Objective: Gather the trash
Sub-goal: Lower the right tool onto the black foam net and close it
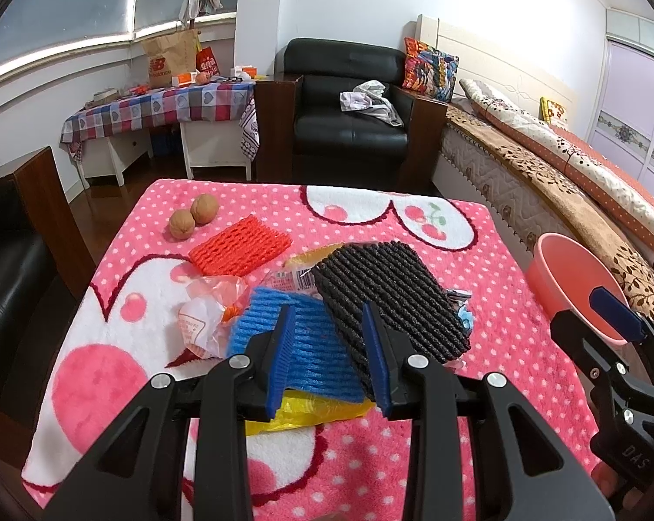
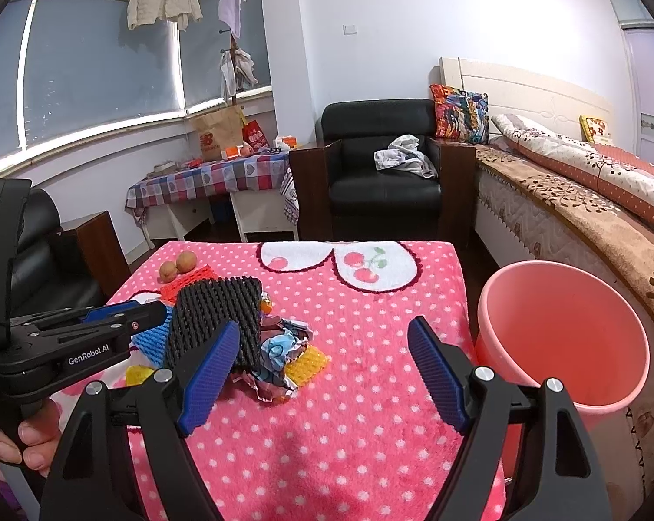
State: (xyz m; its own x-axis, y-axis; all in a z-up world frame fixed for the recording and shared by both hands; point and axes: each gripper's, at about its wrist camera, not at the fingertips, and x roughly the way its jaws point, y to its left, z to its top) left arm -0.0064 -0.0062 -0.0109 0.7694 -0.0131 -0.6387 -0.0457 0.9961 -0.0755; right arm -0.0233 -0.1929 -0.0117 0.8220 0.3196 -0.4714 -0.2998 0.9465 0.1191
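Gripping the black foam net [image 1: 392, 295], the left claw [image 1: 331, 347] is tilting it; the right claw [image 2: 327, 373] is hanging wide, with the pink bucket [image 2: 561, 330] at two o'clock.

Bright, even indoor light; strong fisheye bending

Both views are sharp through the middle, with dark vignette corners and walls bowing at the edges. The grey-blue windows [image 2: 97, 74] give little glare. Soft shadows fall under the black foam net sleeve [image 1: 392, 295] on the pink polka-dot covered table [image 2: 348, 412].
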